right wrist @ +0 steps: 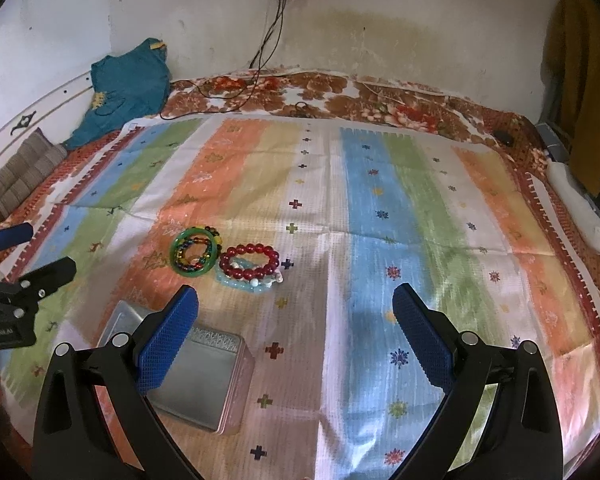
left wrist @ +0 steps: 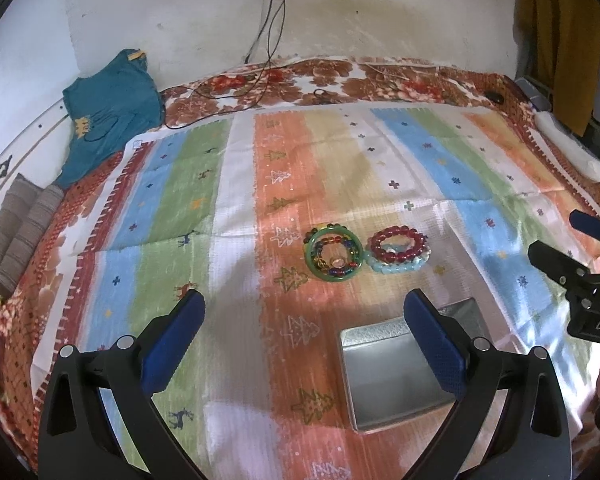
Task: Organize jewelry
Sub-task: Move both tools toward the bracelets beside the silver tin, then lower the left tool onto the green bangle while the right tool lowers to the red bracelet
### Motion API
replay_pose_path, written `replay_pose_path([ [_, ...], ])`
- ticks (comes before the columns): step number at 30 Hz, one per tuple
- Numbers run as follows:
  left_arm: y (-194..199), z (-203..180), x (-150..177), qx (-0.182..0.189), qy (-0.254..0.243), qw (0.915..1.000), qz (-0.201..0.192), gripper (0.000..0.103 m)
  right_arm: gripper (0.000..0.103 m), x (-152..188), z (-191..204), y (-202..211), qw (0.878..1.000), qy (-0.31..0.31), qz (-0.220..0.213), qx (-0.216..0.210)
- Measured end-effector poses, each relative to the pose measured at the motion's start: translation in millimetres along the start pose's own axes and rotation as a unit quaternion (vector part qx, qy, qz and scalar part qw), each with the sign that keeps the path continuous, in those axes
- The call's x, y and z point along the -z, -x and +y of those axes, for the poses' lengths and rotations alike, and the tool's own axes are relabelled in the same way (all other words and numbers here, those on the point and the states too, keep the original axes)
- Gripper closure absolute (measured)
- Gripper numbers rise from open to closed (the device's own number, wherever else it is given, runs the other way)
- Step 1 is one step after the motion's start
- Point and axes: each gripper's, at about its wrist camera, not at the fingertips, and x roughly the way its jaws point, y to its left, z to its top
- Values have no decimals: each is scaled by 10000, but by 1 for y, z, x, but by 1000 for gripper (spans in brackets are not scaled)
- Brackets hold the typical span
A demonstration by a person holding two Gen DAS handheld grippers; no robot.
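Both grippers spread and empty over the bed, jewelry not yet picked up

Left gripper (left wrist: 304,312) and right gripper (right wrist: 296,304) both have jaws wide apart, holding nothing, hovering above the striped cloth (right wrist: 380,208). Green bangle (left wrist: 333,255) lies flat with multicolour bead strands inside it; red bead bracelet (left wrist: 398,245) sits just beside it, stacked on a pale blue bead bracelet (left wrist: 392,267) and touching the bangle's edge. Open metal tin (left wrist: 388,376) is near, between jewelry and grippers, apparently empty. Likely risks: pieces overlap, so pinching the red one may drag the blue one or nudge the bangle; round beads could slip from the pads; soft cloth may bunch under a low grasp; light tin may slide if bumped
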Motion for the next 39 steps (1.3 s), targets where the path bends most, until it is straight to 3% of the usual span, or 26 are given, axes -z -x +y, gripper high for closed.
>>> replay_pose_path([
  [5, -8, -1, -8, -124, -121, 9997, -155, 6, 4, -4, -2, -13, 9999, -10, 104, -23],
  [16, -51, 7, -12, -64, -108, 9999, 114, 6, 4, -14, 4, -41, 9997, 117, 231, -41],
  [23, -78, 23, -17, 424, 392, 9978, 321, 6, 4, -18, -1, -64, 9991, -13, 420, -54],
  [34, -110, 21, -25, 344, 274, 9979, 468, 6, 4, -21, -5, -97, 9976, -112, 674, -99],
  [39, -126, 22, -25, 308, 180, 9975, 604, 14, 4, -20, -2, -108, 9969, -38, 786, -61],
])
